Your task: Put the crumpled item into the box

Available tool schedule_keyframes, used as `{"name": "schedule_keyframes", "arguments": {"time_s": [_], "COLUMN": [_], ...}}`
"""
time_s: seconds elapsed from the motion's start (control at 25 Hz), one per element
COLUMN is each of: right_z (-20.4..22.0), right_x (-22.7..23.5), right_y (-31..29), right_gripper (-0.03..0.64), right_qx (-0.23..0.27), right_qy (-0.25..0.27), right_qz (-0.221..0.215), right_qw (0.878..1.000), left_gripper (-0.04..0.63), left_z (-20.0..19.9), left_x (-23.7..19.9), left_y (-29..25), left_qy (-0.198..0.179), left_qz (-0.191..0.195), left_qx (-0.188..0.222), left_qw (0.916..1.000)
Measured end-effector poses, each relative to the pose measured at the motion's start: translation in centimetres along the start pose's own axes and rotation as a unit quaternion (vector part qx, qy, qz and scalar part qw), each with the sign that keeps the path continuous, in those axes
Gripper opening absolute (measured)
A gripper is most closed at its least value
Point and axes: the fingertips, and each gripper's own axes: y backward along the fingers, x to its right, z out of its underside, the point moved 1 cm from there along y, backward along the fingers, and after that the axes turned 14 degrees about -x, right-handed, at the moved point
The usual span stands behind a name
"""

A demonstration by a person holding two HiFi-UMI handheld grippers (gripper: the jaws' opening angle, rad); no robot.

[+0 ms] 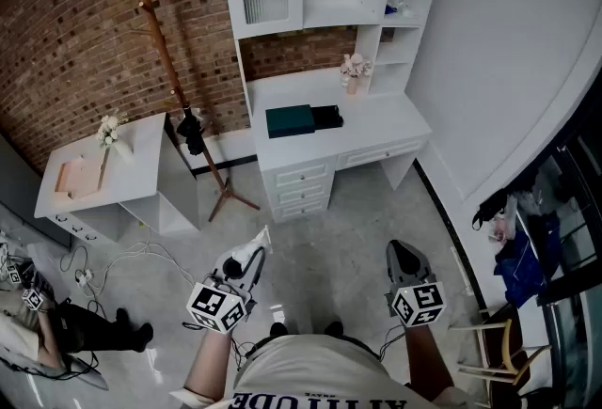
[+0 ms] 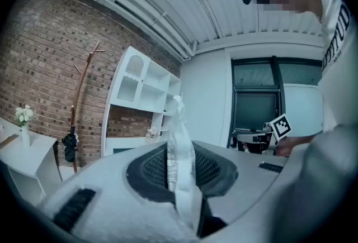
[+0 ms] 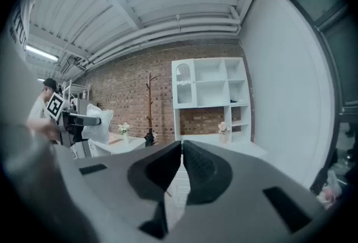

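At lower frame, gripping crumpled item (image 2: 182,163) with left tongs (image 1: 254,254), holding right tongs (image 1: 403,254) shut, empty. Carry step; next calls for crossing to box (image 1: 290,120) on table (image 1: 376,122).

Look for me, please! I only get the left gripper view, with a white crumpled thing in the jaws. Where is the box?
Observer: The dark green box lies on top of the white desk.
Operator: Is anything next to it?
Observer: A flat black thing lies beside it on the desk.
Operator: What's the other gripper doing?
Observer: The right gripper is shut, with nothing between its jaws.
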Motion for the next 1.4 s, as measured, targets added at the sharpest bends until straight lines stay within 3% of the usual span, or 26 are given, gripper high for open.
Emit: {"name": "schedule_keyframes", "arguments": {"time_s": [0.76,1.4], "right_z": [-0.4,1.0], "right_x": [0.6,6.3], "right_y": [0.4,1.5], "right_gripper": [0.035,0.037], "right_qx": [0.004,-0.012], "right_qy": [-0.009,0.012], "right_qz": [-0.011,-0.042], "right_qw": [1.000,0.999], "left_gripper": [0.077,0.077], "left_z": [0.1,1.1], "left_x": [0.8,5.4], "left_y": [-0.8,-4.4], "left_qy": [-0.002,0.017], "left_qz": [0.000,-0.028], "left_qx": [-0.006,-0.021], "left_qw": [1.0000,0.9992]}}
